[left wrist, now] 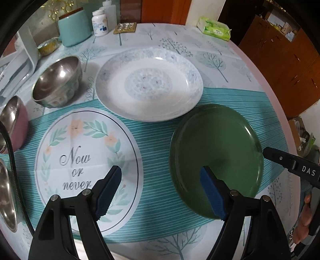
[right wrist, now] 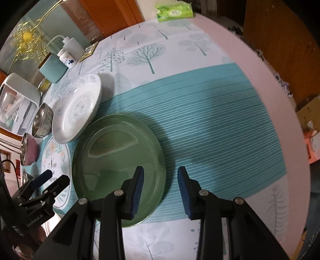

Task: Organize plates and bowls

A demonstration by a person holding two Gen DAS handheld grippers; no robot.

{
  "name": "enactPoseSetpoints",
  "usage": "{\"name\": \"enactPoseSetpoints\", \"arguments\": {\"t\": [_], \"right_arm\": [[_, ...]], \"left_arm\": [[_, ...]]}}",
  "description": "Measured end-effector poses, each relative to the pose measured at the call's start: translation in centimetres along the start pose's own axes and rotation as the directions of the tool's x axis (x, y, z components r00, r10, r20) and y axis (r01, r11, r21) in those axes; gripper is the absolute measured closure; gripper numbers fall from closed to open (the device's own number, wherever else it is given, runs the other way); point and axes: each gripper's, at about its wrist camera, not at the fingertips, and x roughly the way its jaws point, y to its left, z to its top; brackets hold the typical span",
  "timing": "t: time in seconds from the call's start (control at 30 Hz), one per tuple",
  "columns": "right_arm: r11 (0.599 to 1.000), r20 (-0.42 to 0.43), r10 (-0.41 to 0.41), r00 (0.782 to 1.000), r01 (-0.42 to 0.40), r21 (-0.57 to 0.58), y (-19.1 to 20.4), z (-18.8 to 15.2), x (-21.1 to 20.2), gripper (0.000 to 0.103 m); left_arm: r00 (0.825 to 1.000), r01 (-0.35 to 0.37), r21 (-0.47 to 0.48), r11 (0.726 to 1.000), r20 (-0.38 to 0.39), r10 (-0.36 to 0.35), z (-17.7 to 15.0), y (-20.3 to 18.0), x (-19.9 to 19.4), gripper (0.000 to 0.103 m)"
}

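Note:
A green plate lies on the tablecloth at the right; it also shows in the right wrist view. A white patterned plate lies behind it, also seen in the right wrist view. A steel bowl and a pink bowl stand at the left. My left gripper is open and empty, its right finger over the green plate's near edge. My right gripper is open and empty, its jaws on either side of the green plate's right rim.
A teal canister, pill bottle, white squeeze bottle and tissue pack stand along the far edge. A white appliance sits at far left. Another steel bowl is at the left edge.

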Motion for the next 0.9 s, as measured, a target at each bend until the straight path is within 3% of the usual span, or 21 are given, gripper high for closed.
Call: {"name": "enactPoseSetpoints", "arguments": {"t": [0.33,0.57,0.7,0.9], "right_arm": [[0.999,-0.056,0.028,0.998,-0.026,0.032,-1.4,0.3,2.4,0.068],[0.999,-0.055,0.030,0.998,-0.029,0.034,-1.5,0.0,2.8,0.068],[0.999,-0.052,0.034,0.998,-0.033,0.027,-1.4,-0.2,2.9,0.078],[0.998,-0.049,0.068,0.996,-0.067,0.018,-1.2,-0.5,2.9,0.092]], "left_arm": [[0.997,0.055,-0.028,0.998,-0.055,-0.057,0.7,0.6,2.1,0.026],[0.992,0.085,-0.043,0.995,-0.091,-0.089,1.0,0.6,3.3,0.041],[0.989,0.097,-0.042,0.994,-0.109,-0.101,1.1,0.4,3.8,0.054],[0.988,0.096,-0.027,0.995,-0.120,-0.099,1.4,-0.2,4.3,0.064]]}}
